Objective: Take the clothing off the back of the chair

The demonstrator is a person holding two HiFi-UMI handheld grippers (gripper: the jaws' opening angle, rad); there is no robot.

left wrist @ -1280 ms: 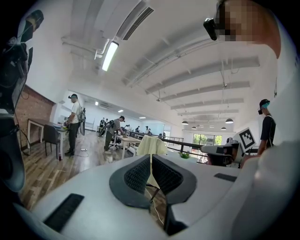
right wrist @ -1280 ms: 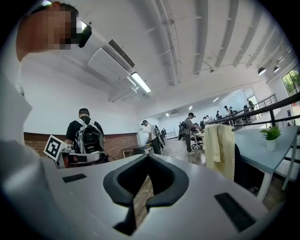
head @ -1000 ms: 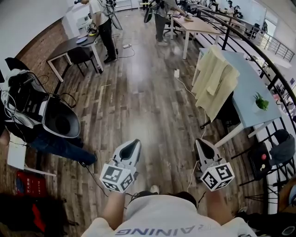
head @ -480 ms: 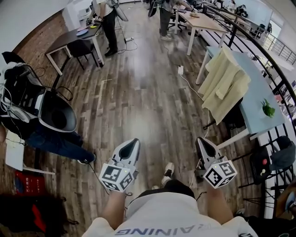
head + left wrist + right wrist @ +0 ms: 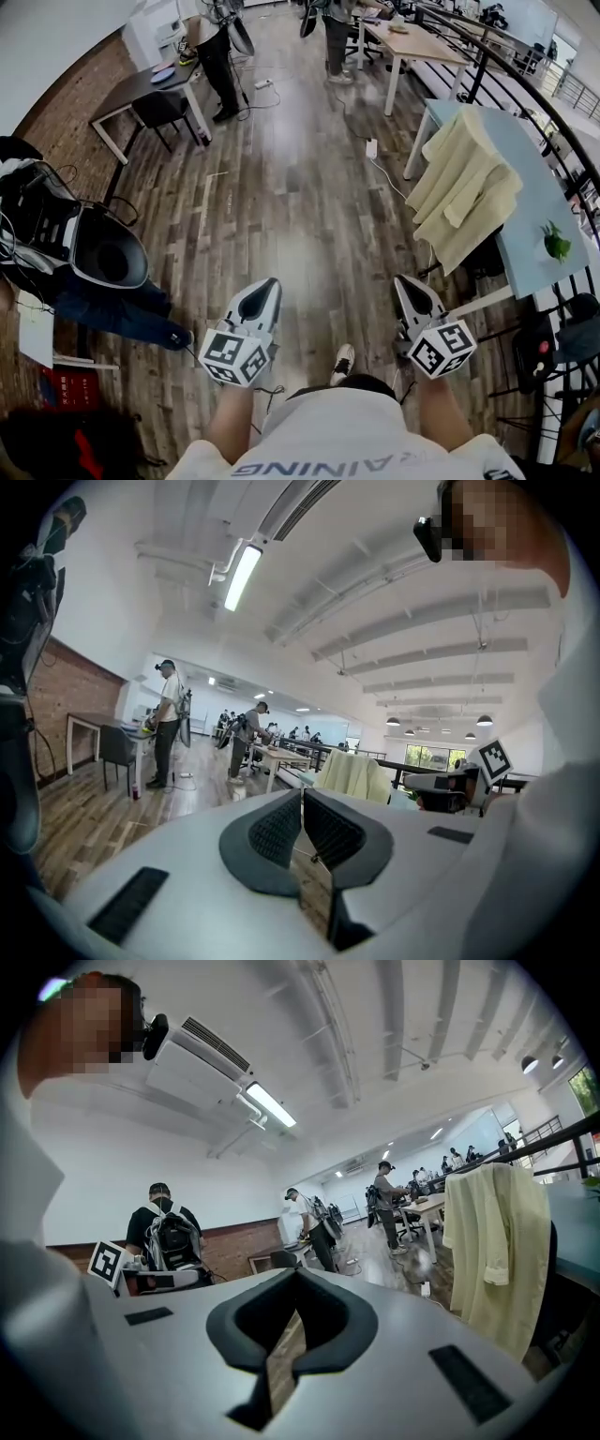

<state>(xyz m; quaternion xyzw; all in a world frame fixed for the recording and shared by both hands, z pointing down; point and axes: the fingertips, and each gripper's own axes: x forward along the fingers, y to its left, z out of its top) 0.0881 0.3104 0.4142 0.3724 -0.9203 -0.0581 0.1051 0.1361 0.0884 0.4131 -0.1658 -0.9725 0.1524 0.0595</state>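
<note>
- Jaws of L gripper (image 5: pixel 273 284) (image 5: pixel 302 797) are fully closed: ribbed black pads pressed tog. at the tips, nothing btwn them.
- Jaws of R gripper (image 5: pixel 401 280) (image 5: pixel 294 1277) are closed the same way, pads meeting at the tip, nothing caught.
- Both grippers are held low in front of the person's body, side by side and apart. They point fwd over the brown wood-plank floor (image 5: pixel 281 206), marker cubes facing the head cam.
- Pale-yellow long-sleeved garment (image 5: pixel 467 187) (image 5: pixel 351 772) (image 5: pixel 495 1241) hangs draped over the back of a dark chair (image 5: pixel 483 255). It is ahead and to the right of R gripper, well apart from both grippers; neither touches it.
- Garment covers nearly all of the chair back. In R gripper view one sleeve w/ a cuff hangs down its front.
- Chair stands against a light-blue tabletop (image 5: pixel 525 202) on white legs. Small green plant (image 5: pixel 556 246) sits on that top, beyond the chair.
- White power strip (image 5: pixel 371 148) lies on the floor near the table's far leg, w/ a cable trailing from it.
- Farther back, a person in dark trousers (image 5: pixel 221 67) stands by a dark-topped desk (image 5: pixel 141 89) w/ white legs, next to the red-brick wall (image 5: pixel 70 94).
- Another person stands at a light wooden table (image 5: pixel 412 42) in the background.
- Wearer's white shirt (image 5: pixel 347 441) fills the bottom edge of head view.
</note>
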